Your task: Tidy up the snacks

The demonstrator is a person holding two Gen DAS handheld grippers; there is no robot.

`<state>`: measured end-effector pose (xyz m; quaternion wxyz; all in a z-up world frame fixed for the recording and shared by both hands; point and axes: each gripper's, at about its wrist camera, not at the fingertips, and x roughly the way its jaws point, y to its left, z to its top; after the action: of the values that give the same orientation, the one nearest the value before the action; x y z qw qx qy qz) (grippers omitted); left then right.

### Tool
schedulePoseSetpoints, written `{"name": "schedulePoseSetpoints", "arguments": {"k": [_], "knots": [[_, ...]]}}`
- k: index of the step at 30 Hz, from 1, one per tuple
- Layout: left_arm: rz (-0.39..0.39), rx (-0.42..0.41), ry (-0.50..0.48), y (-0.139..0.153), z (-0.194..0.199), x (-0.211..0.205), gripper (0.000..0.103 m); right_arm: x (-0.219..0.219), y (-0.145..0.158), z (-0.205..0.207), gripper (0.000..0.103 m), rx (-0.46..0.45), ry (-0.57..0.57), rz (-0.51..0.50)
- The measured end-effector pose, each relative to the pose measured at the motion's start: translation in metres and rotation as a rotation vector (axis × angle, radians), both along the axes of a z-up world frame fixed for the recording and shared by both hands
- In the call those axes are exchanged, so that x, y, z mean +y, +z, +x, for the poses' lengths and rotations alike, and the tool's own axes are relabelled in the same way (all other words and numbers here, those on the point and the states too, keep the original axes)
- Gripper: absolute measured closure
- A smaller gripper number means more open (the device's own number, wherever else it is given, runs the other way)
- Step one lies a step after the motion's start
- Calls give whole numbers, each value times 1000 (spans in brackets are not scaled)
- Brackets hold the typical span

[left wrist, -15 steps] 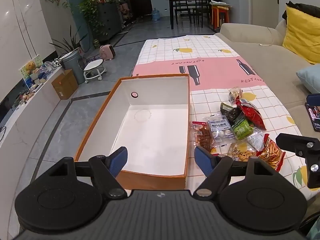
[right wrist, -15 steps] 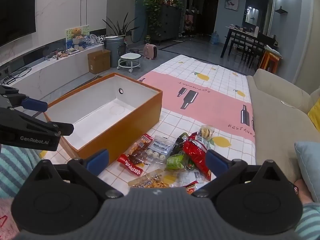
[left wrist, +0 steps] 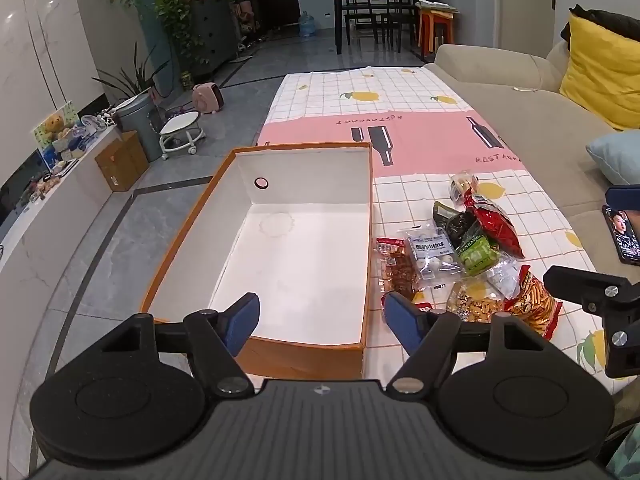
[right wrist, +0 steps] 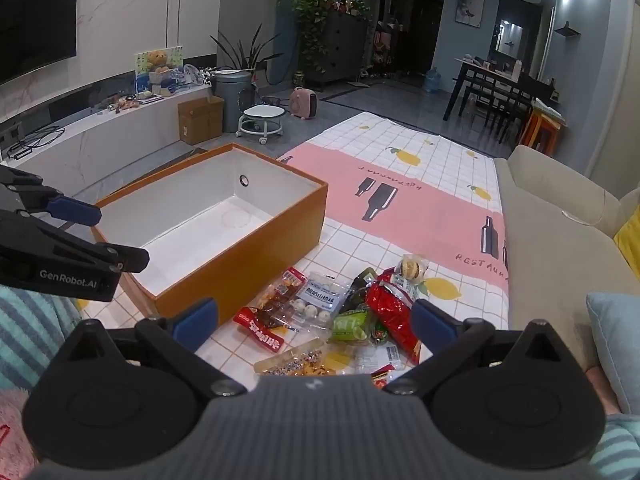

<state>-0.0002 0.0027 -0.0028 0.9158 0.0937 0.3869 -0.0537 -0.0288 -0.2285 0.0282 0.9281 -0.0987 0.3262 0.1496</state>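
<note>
Hovering with jaws spread and empty, the left gripper (left wrist: pixel 320 316) hangs over the near end of the orange cardboard box with a white lining (left wrist: pixel 192 236), which holds nothing yet. The right gripper (right wrist: pixel 314 320), likewise released, sits above the heap of plastic snack packets (right wrist: pixel 340 312) lying on the checked lemon-print tablecloth (right wrist: pixel 440 184), just beside the box at its 3 o'clock. Sorting appears not to have begun; the next move likely calls for lowering the right gripper onto one packet, perhaps the red bag (right wrist: pixel 390 308), and pinching a single crinkly edge.
</note>
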Motion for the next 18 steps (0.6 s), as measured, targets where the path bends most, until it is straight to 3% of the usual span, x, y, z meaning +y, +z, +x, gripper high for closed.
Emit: {"name": "schedulePoseSetpoints", "arguments": {"k": [18], "knots": [[2,10,8,-4,-1,1,19,1,-8,3,4,6,6,-7]]}}
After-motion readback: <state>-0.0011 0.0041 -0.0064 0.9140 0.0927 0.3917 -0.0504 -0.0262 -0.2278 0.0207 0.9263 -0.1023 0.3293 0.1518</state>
